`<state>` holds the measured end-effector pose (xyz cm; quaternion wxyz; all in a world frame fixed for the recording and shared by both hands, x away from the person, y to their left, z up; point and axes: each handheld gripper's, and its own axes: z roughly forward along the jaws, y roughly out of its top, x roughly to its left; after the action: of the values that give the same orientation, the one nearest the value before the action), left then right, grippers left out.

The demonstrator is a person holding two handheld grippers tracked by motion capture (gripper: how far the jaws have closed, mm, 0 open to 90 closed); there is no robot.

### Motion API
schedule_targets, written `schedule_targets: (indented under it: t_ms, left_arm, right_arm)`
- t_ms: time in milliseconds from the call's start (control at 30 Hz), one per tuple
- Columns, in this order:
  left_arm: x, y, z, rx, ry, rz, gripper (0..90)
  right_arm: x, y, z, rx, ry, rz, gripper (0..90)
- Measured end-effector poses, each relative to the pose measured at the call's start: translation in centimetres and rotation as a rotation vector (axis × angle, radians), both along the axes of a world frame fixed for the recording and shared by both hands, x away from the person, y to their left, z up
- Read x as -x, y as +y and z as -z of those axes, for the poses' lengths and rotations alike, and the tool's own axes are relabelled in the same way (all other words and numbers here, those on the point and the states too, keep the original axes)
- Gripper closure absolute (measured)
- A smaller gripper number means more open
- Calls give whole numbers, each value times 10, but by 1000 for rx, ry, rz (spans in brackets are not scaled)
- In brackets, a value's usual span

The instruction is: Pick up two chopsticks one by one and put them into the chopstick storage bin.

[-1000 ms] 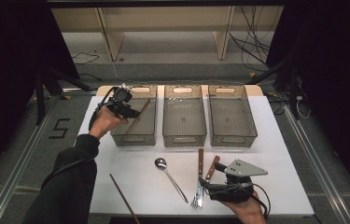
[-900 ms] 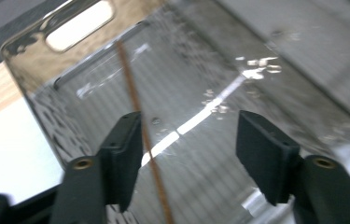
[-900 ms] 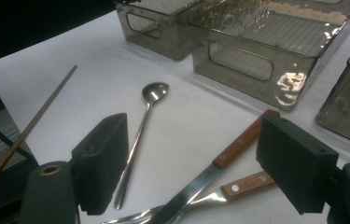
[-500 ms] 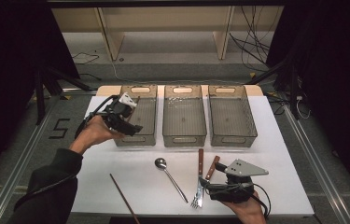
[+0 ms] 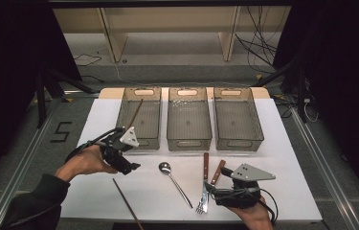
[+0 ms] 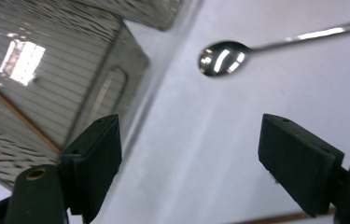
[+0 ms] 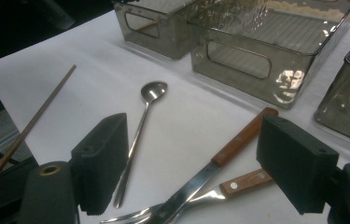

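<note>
Spoon [image 5: 166, 168] lies mid-surface as the left hand-held gripper [image 5: 130, 167], jaws just spreading and empty, hovers beside it.

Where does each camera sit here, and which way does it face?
High view: above the person's side, looking forward and down on the table; both forearms, left gripper, right gripper.
Left gripper view: on the left gripper, looking past open jaws at the spoon and left bin.
Right gripper view: on the right gripper, looking at the knife, fork, chopstick.
Shared: all three show the spoon.
</note>
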<state>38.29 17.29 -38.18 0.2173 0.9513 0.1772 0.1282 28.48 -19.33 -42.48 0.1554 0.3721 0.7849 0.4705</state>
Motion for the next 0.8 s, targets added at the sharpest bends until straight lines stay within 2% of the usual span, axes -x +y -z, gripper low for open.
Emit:
schedule_targets:
  t_ms: [167, 300, 467, 600, 700, 800]
  left_arm:
    - [14, 1, 11, -11, 23, 38, 194]
    - [25, 0, 20, -39, 46, 103, 177]
    - [42, -2, 31, -112, 56, 171, 165]
    - [48, -3, 38, -127, 66, 195, 165]
    - [50, -4, 45, -199, 72, 226, 166]
    - [51, -4, 50, -229, 83, 254, 173]
  right_arm:
    - [0, 0, 0, 2, 1, 1, 259]
    - [0, 0, 0, 1, 0, 2, 259]
    - [1, -2, -1, -5, -4, 8, 257]
    - [1, -3, -1, -10, -9, 11, 257]
    - [2, -3, -1, -13, -12, 10, 257]
    - [3, -4, -1, -13, -11, 10, 256]
